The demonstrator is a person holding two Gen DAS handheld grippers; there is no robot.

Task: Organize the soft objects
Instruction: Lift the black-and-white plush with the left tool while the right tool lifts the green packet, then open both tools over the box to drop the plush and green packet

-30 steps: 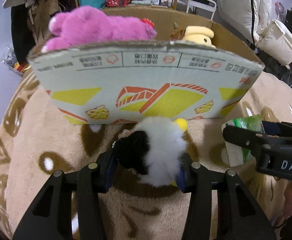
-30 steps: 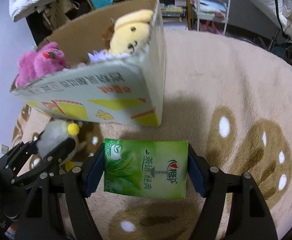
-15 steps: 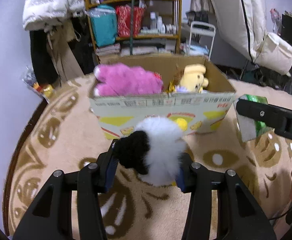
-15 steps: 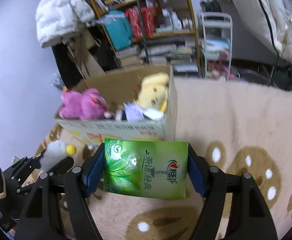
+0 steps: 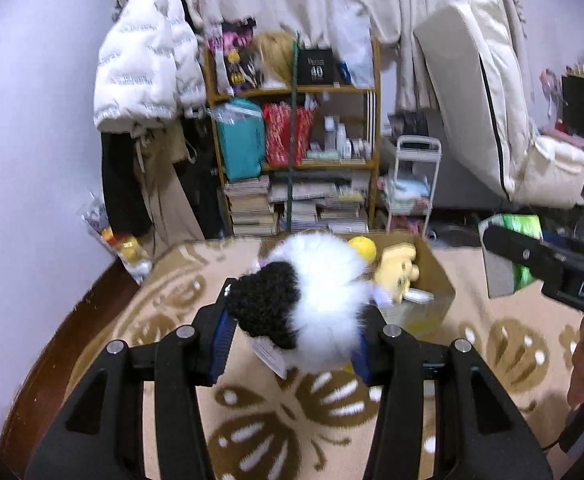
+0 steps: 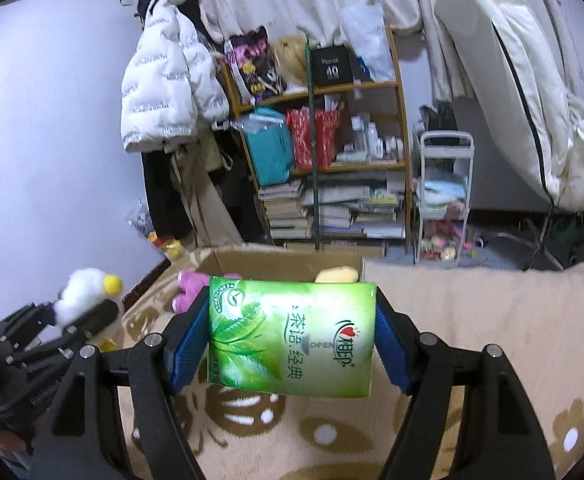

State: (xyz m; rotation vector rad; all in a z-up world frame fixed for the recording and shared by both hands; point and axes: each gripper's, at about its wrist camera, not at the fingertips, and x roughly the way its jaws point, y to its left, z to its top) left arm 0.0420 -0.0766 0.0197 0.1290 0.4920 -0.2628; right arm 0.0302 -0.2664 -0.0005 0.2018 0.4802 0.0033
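My left gripper (image 5: pixel 292 332) is shut on a fluffy black-and-white plush toy (image 5: pixel 316 300) with a yellow beak, held in the air in front of the cardboard box (image 5: pixel 436 276). My right gripper (image 6: pixel 289 338) is shut on a green tissue pack (image 6: pixel 292 336), also lifted, with the cardboard box (image 6: pixel 275 264) just beyond it. A yellow plush (image 5: pixel 398 268) and a pink plush (image 6: pixel 189 288) lie inside the box. In the right wrist view the left gripper (image 6: pixel 79 312) with its toy shows at lower left. In the left wrist view the right gripper (image 5: pixel 504 248) reaches in from the right.
The box stands on a beige patterned rug (image 5: pixel 292 420) over dark flooring. Behind it are a crowded wooden shelf (image 5: pixel 292 160), a hanging white puffer jacket (image 5: pixel 143 60), a small white cart (image 6: pixel 444 200) and a leaning white mattress (image 5: pixel 488 100).
Both grippers have risen and tilted upward with their loads. The box, close and large a second ago, now lies lower and smaller, and the shelf and wall have come into view.
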